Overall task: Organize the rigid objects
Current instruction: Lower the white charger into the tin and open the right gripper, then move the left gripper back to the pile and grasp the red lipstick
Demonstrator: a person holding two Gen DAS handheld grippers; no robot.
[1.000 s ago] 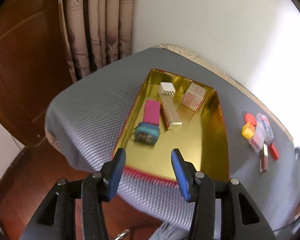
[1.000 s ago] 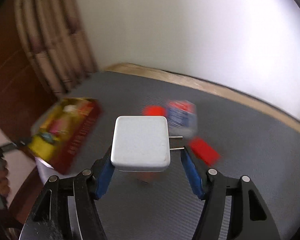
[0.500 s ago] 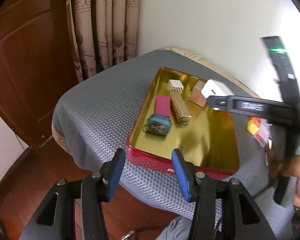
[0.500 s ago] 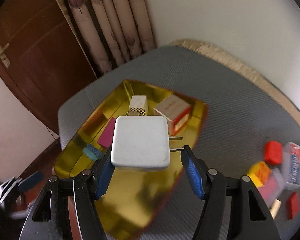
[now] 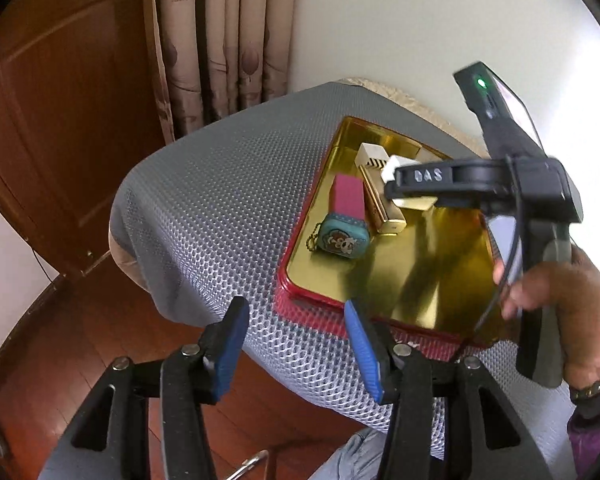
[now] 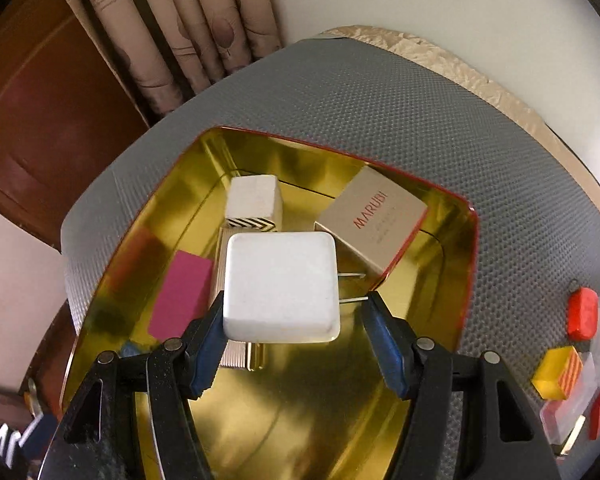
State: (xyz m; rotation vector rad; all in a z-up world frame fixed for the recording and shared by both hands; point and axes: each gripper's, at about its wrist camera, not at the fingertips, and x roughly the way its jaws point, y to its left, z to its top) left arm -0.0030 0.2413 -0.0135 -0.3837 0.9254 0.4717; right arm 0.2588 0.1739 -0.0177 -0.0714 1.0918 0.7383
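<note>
Above the gold tray (image 6: 466,280), the right claw (image 6: 292,312) holds a white plug charger (image 6: 280,284) between its blue pads, the two metal prongs pointing toward 3 o'clock at the right pad. Beneath it in the tray lie a magenta block (image 6: 182,294) at 9 o'clock of the charger, a ribbed gold bar (image 6: 236,354) partly hidden under it, a white box with a striped end (image 6: 254,200) at 12 o'clock, and a beige carton printed MARUBI (image 6: 374,220) leaning against the tray's wall at 1 o'clock. Out on the grey mesh counter (image 6: 380,100), at 3 to 4 o'clock of the tray, sit a red piece (image 6: 582,312), a yellow block (image 6: 556,372) and a clear plastic case (image 6: 568,412), close together.

From the left wrist view, the left claw (image 5: 292,340) stands partly apart with nothing between its pads, poised over the counter's near edge just short of the tray's red rim (image 5: 312,300). A teal charm tin (image 5: 342,238) with a small chain rests in the tray at the magenta block's near end. A person's hand (image 5: 556,296) grips the right tool's handle at 3 o'clock of that view. A patterned curtain (image 5: 224,40) hangs beyond the counter at 12 o'clock.
</note>
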